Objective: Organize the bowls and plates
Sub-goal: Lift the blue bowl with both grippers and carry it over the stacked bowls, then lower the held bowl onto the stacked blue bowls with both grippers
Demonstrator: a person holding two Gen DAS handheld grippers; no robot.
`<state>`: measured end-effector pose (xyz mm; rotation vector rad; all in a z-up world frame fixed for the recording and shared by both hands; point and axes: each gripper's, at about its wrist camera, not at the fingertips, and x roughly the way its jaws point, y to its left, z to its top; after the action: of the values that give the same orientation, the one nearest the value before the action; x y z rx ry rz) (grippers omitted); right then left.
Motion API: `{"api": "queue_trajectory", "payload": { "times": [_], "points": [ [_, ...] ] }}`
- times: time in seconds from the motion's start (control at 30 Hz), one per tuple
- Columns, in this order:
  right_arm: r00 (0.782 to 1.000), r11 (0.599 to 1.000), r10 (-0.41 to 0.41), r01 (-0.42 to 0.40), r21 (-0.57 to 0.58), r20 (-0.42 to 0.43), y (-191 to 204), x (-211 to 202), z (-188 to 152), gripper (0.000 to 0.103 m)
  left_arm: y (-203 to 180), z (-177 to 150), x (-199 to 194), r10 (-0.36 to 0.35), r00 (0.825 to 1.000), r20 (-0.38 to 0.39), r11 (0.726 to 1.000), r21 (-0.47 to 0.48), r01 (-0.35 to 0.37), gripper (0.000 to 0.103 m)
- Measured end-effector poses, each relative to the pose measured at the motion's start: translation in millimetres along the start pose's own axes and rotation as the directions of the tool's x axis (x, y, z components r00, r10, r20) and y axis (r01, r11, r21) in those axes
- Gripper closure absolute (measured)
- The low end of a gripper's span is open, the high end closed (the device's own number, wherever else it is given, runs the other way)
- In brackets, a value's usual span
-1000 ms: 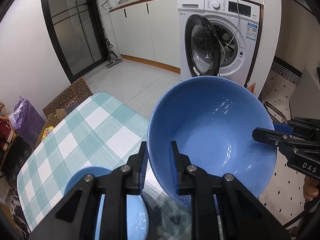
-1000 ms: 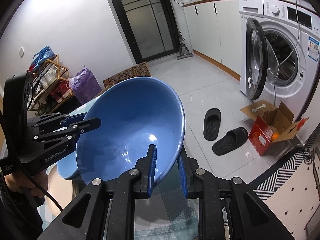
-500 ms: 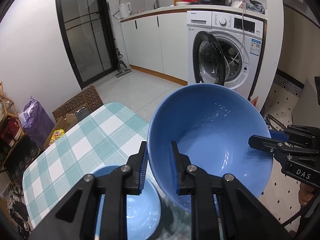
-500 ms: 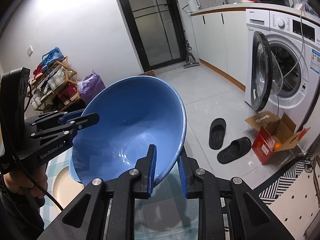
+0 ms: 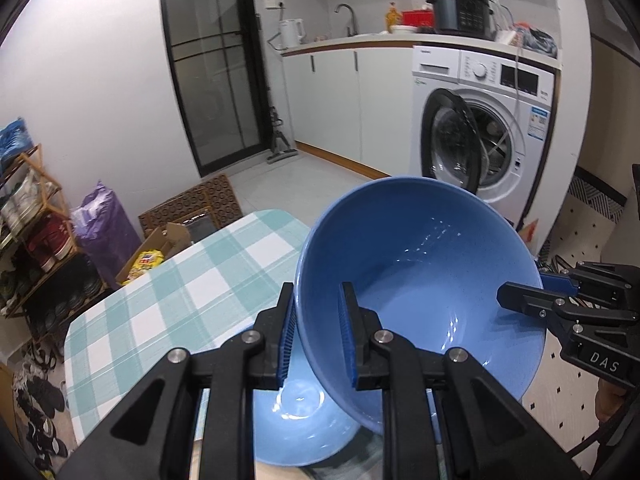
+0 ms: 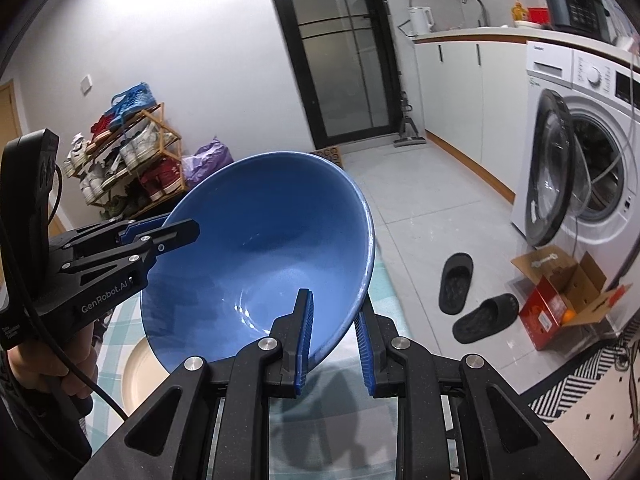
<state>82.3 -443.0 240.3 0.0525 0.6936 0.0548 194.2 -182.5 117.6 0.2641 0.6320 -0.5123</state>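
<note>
A large blue bowl [image 5: 420, 280] hangs in the air above the checked table [image 5: 172, 292], tilted, held from two sides. My left gripper [image 5: 316, 336] is shut on its near rim in the left wrist view. My right gripper [image 6: 334, 336] is shut on the opposite rim of the large blue bowl [image 6: 264, 256]. Each gripper also shows in the other's view: the right gripper [image 5: 520, 294] at the far rim, the left gripper [image 6: 176, 228] at the left rim. A smaller light blue bowl [image 5: 296, 420] sits on the table under the lifted one. A cream plate [image 6: 140, 364] lies on the table below.
The table's far edge drops to a tiled floor. A washing machine [image 5: 484, 128] with its door open stands beyond. Slippers [image 6: 456, 282] and an open cardboard box [image 6: 560, 296] lie on the floor. A shoe rack [image 6: 124, 156] stands by the wall. A hand [image 6: 60, 372] grips the left tool.
Both grippers have carried the large bowl upward and back over the table. More of the smaller light blue bowl and tablecloth shows beneath it now. Both grips stay the same.
</note>
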Motion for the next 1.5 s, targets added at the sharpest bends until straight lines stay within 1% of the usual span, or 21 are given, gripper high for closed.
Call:
{"api": "queue_trajectory", "payload": {
  "times": [0.17,0.37,0.7,0.93,1.13,1.5],
  "points": [
    [0.999,0.999,0.031,-0.031,-0.032,-0.008,22.7,7.7,5.1,0.082,19.9,-7.7,-9.9,0.044,0.999,0.012,0.998,-0.042,-0.043,0.084],
    [0.998,0.995,0.062,-0.064,-0.078,-0.024,51.8,21.0,12.8,0.082,42.1,-19.1,-16.2,0.075,0.997,0.013,0.993,-0.097,-0.073,0.084],
    [0.994,0.985,0.093,-0.100,-0.138,-0.060,86.7,46.0,21.1,0.082,66.5,-35.4,-17.2,0.118,0.993,-0.012,0.982,-0.149,-0.118,0.084],
    [0.990,0.978,0.105,-0.119,-0.173,-0.090,96.6,63.2,25.5,0.082,79.0,-47.2,-16.1,0.133,0.991,-0.029,0.974,-0.181,-0.136,0.084],
    [0.987,0.974,0.107,-0.127,-0.187,-0.117,101.5,76.3,21.7,0.082,84.2,-54.0,-10.1,0.141,0.989,-0.051,0.970,-0.195,-0.148,0.084],
    [0.980,0.973,0.090,-0.125,-0.196,-0.176,101.5,108.4,15.0,0.082,88.5,-71.9,12.3,0.123,0.987,-0.100,0.965,-0.222,-0.143,0.084]
  ]
}}
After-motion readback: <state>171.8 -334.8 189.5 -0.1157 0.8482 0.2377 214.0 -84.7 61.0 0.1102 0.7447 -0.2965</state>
